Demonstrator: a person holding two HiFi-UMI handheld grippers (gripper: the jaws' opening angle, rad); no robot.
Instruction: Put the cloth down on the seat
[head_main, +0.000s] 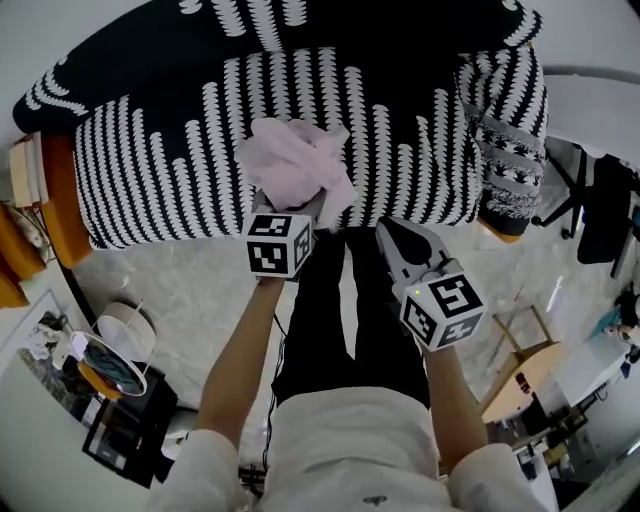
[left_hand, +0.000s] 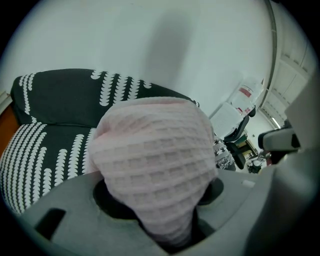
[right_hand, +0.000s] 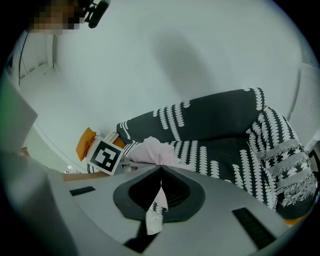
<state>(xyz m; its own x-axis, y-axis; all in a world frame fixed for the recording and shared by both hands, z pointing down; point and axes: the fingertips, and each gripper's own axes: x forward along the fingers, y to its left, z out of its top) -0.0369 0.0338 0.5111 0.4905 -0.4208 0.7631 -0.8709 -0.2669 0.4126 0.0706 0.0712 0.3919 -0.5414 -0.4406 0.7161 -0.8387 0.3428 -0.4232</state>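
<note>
Holding the pink waffle cloth (head_main: 295, 165) bunched up, the left gripper (head_main: 305, 212) has it pinched between its jaws. The wad bulges out past the jaws and fills most of the left gripper view. The cloth sits in the air over the front of the seat (head_main: 180, 170), a sofa with a black-and-white patterned cover; it's not laid down yet. The right gripper (head_main: 385, 230) is just beside it, clear of the cloth, tips pressed together, nothing pinched that I can see.

Step in hand, I'd say: lower and release. To do it well, bring the wad down onto the middle of the cushion rather than the front lip, so it doesn't slide off onto the floor (head_main: 190, 290). Spread the jaws only once fabric rests on the cover. Waffle weave is soft and may snag on the pads, so draw the gripper back cleanly after letting go. The loose corner hanging toward the right gripper could get caught there, so keep that one out of the way.

Around:
- A fringed throw (head_main: 505, 130) lies over the right armrest.
- Books (head_main: 25, 170) and something orange (head_main: 60, 200) are at the sofa's left end.
- A dark office chair (head_main: 600, 205) is off right, and a wooden stool (head_main: 525, 370) is lower right.
- There's clutter on the floor lower left, too small to name.
- The person's dark trouser legs (head_main: 330, 310) stand close against the sofa front.

Nothing lies on the cushion where the cloth would land.
</note>
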